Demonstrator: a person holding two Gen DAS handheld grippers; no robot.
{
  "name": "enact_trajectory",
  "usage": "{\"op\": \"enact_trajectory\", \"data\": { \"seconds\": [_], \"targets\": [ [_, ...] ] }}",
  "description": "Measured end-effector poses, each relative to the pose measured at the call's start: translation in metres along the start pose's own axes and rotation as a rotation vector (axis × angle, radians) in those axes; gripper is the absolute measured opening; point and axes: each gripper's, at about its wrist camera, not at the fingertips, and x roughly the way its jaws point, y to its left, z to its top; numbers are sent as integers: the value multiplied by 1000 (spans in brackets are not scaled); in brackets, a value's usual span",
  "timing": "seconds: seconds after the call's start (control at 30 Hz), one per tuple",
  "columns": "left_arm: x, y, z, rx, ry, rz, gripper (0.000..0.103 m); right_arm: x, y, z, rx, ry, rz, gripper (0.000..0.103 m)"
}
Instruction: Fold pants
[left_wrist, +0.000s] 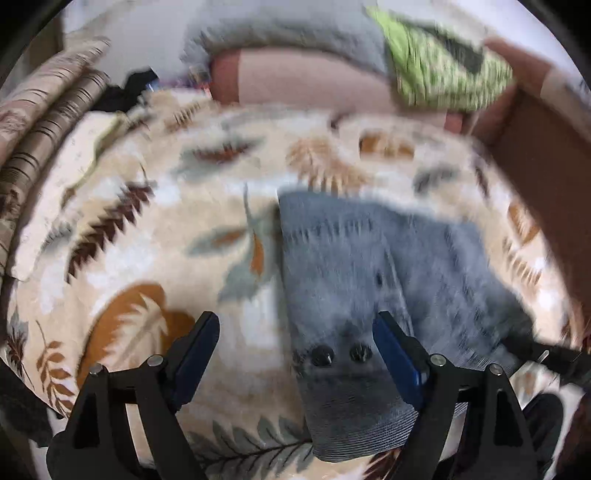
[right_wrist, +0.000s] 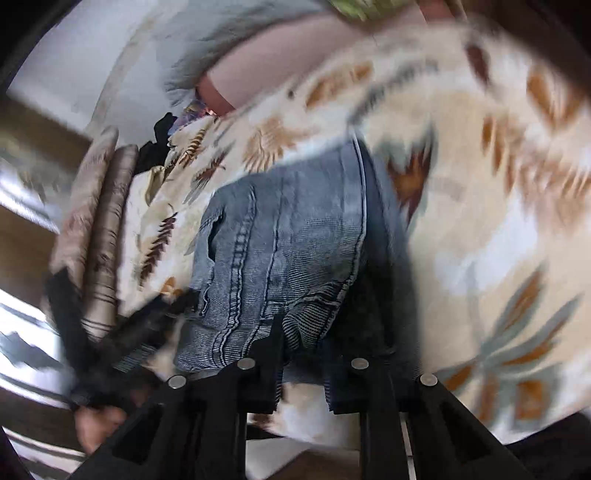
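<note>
Spreading wide in the left wrist view, the left gripper (left_wrist: 295, 328) hangs above the pants (left_wrist: 354, 295) with nothing between its blue-padded fingers (left_wrist: 397, 354). Between those fingers lie two dark round buttons (left_wrist: 340, 355) on the grey-blue denim, which is folded into a thick slab on a leaf-print blanket (left_wrist: 147, 229) covering a bed. Only this view shows the buttons and the slab's straight left edge against the blanket.

In the right wrist view the right gripper (right_wrist: 303, 363) is drawn in, and its fingers appear to pinch the near edge of the pants (right_wrist: 280, 258); blur makes the contact hard to confirm. Here the denim shows what the other view hides: double rows of pale stitching along the seams, a ribbed weave, a dark inner layer on the right, and a small opening near its left edge. A bit of a hand (right_wrist: 99, 424) shows at lower left.

Farther off, striped brown cushions (left_wrist: 48, 122) sit at the left, a grey pillow (left_wrist: 288, 29) and a pink one (left_wrist: 306, 81) lie beyond the blanket, and a green patterned cloth (left_wrist: 443, 70) rests at the upper right. No writing or label can be read in either view.
</note>
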Motion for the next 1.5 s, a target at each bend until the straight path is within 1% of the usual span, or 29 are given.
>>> {"op": "enact_trajectory", "data": {
  "seconds": [0.03, 0.1, 0.13, 0.17, 0.2, 0.23, 0.37, 0.47, 0.57, 0.6, 0.63, 0.67, 0.7, 0.73, 0.77, 0.8, 0.83, 0.9, 0.93, 1.03, 1.07, 1.13, 1.2, 1.23, 1.27, 1.33, 1.37, 1.4, 1.5],
  "targets": [
    [-7, -2, 2, -2, -34, 4, 86, 3, -1, -2, -10, 7, -20, 18],
    [1, -14, 0, 45, -21, 18, 89, 25, -14, -10, -15, 51, -80, 18],
    [17, -27, -6, 116, 40, 46, 90, 43, -21, -14, -5, 99, -81, 19],
    [40, -42, -18, 217, 121, 82, 90, 47, -24, -16, 8, 95, -61, 20],
    [52, -51, -30, 283, 109, 150, 90, 43, -26, -15, 20, 80, -50, 20],
    [49, -50, -33, 272, 52, 151, 90, 38, -27, -11, 30, 90, -35, 23],
    [52, -38, -27, 213, 93, 109, 92, 0, -28, 18, 48, -4, -75, 45],
    [52, -37, -28, 208, 85, 110, 94, -14, -13, 53, 53, -68, 76, 51],
    [53, -35, -29, 196, 78, 107, 94, 10, 3, 93, 76, -33, 358, 60],
    [53, -35, -29, 196, 79, 102, 94, 29, 3, 103, 97, 3, 402, 60],
    [53, -35, -30, 195, 81, 99, 95, 49, 2, 108, 110, 40, 393, 60],
    [53, -33, -30, 190, 84, 94, 96, 71, -6, 111, 116, 75, 325, 60],
    [52, -31, -29, 182, 87, 80, 95, 97, -23, 112, 142, 117, 200, 59],
    [48, -27, -26, 162, 90, 43, 95, 119, -48, 107, 233, 152, 177, 40],
    [42, -23, -24, 145, 93, 20, 95, 122, -62, 104, 309, 129, 235, 30],
    [31, -17, -21, 115, 89, -1, 95, 114, -68, 101, 337, 98, 269, 29],
    [20, -12, -19, 84, 68, -4, 95, 108, -64, 102, 301, 80, 227, 29],
    [-3, -6, -16, 32, -27, -32, 95, 102, -52, 102, 204, 66, 108, 31],
    [-3, -10, -17, 50, -35, -18, 95, 100, -50, 101, 204, 69, 102, 32],
    [46, -31, -37, 212, 126, 80, 97, 82, -40, 99, 189, 64, 47, 34],
    [48, -27, -39, 167, 84, 69, 99, 72, -33, 95, 166, 56, 39, 35],
    [51, -19, -36, 101, 118, 41, 100, 43, -27, 82, 99, 30, 109, 37],
    [52, -21, -35, 120, 117, 37, 100, 24, -15, 68, 52, -11, 165, 52],
    [53, -22, -35, 128, 112, 39, 100, 24, -15, 57, 38, -20, 149, 68],
    [53, -22, -34, 124, 117, 37, 100, 33, -18, 46, 24, 11, 102, 70],
    [52, -20, -29, 105, 136, 5, 100, 71, -33, 17, -21, 138, -2, 68],
    [46, -16, -27, 94, 140, -5, 100, 67, -33, 10, -67, 71, -3, 64],
    [39, -13, -25, 80, 130, -9, 100, 61, -28, 7, -100, 58, -29, 63],
    [11, -3, -18, -3, 24, -23, 100, 59, -16, 11, -144, 81, -94, 63]
  ]
}}
